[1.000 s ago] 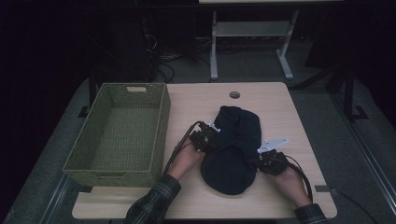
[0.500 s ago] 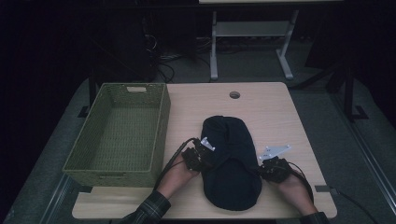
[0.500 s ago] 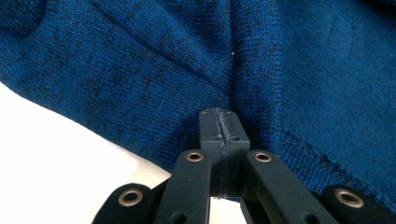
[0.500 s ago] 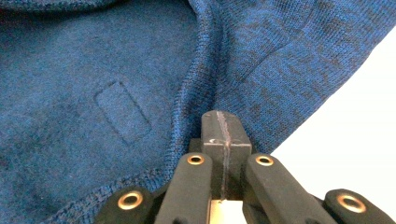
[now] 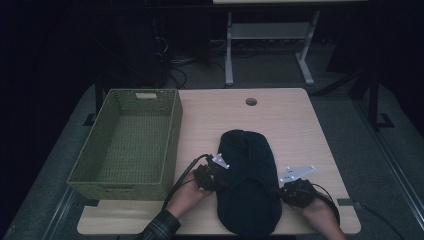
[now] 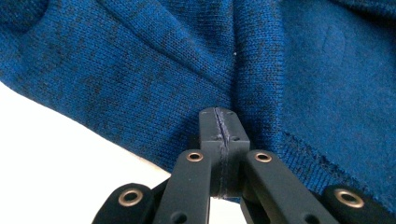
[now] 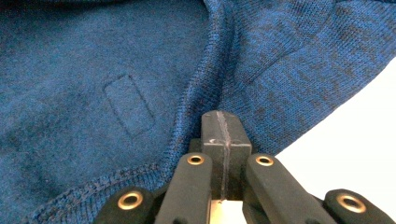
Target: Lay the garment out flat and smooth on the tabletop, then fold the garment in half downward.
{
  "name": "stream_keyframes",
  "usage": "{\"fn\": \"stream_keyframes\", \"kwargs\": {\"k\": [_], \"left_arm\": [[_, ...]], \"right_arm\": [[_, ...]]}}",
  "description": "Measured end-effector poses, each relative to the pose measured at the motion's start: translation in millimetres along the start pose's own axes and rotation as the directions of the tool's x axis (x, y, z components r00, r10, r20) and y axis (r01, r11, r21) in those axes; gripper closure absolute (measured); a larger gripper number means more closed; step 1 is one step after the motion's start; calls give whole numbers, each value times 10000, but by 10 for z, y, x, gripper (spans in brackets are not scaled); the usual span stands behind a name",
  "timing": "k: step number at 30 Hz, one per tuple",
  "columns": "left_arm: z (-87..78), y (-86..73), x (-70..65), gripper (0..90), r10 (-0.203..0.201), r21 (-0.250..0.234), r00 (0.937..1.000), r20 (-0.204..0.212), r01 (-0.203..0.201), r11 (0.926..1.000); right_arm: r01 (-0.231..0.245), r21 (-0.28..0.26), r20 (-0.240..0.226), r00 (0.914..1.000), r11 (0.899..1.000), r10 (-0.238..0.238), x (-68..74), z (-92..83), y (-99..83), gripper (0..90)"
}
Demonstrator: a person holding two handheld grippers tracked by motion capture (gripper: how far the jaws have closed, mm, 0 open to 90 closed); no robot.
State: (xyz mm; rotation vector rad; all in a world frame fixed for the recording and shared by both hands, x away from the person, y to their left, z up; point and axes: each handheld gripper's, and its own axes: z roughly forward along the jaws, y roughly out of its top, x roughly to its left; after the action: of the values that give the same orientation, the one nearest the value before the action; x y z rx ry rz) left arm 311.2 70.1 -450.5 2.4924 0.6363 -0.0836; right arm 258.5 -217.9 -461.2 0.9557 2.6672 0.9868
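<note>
A dark blue knitted garment [image 5: 248, 185] is laid out on the light wooden worktop [image 5: 295, 125], stretched lengthwise from around the middle down to the near edge, where it hangs slightly over. It's bunched up a bit, so its exact type can't really be told from the high view.

The left hand-held gripper [image 5: 216, 175] is pressed up against the garment's left side, with the left hand [image 5: 189, 192] seen coming in from the bottom. In the left gripper view the jaws are closed all the way, and a thin fold of the blue knit [image 6: 196, 65] is pinched right between them, near a stitched hem.

Same story on the other side: the right hand-held gripper [image 5: 286, 191] is set against the garment's right edge, with its grey plate [image 5: 296, 173] sticking up. In the right gripper view the jaws are fully closed on a ridge of fabric [image 7: 140, 70], and a small rectangular patch outline [image 7: 128, 105] can be made out in the knit just to the left of them.

A green woven basket [image 5: 172, 135] is parked on the left part of the worktop, just beside the garment but not touching it. A round cable hole [image 5: 251, 101] is seen near the far edge.
</note>
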Motion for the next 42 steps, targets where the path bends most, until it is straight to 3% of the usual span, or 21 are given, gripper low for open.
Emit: {"fn": "stream_keyframes", "kwargs": {"k": [6, 12, 24, 33, 42], "left_arm": [[-3, -48, -114, 900, 276, -52, 9996, -105, -276, 9996], [-8, -80, -144, 899, 302, -129, 9995, 24, -302, 9995], [6, -95, -233, 897, 497, -144, 9987, 119, -496, 9987], [-20, -80, -195, 869, 310, -175, 9992, 267, -305, 9994], [-124, -26, -30, 767, -249, -613, 9996, 90, 254, 9978]], "right_arm": [[155, 69, 0, 9999, 9999, -155, 108, -54, -68, 900], [251, 51, -90, 9996, 9997, -251, 201, -94, -131, 900], [198, 13, -219, 9996, 9998, -198, 266, -154, -219, 900], [211, -211, -187, 9996, 9996, -215, 228, -194, -175, 894], [-143, -762, -68, 9999, 9970, 138, 36, -265, -31, 830]]}}
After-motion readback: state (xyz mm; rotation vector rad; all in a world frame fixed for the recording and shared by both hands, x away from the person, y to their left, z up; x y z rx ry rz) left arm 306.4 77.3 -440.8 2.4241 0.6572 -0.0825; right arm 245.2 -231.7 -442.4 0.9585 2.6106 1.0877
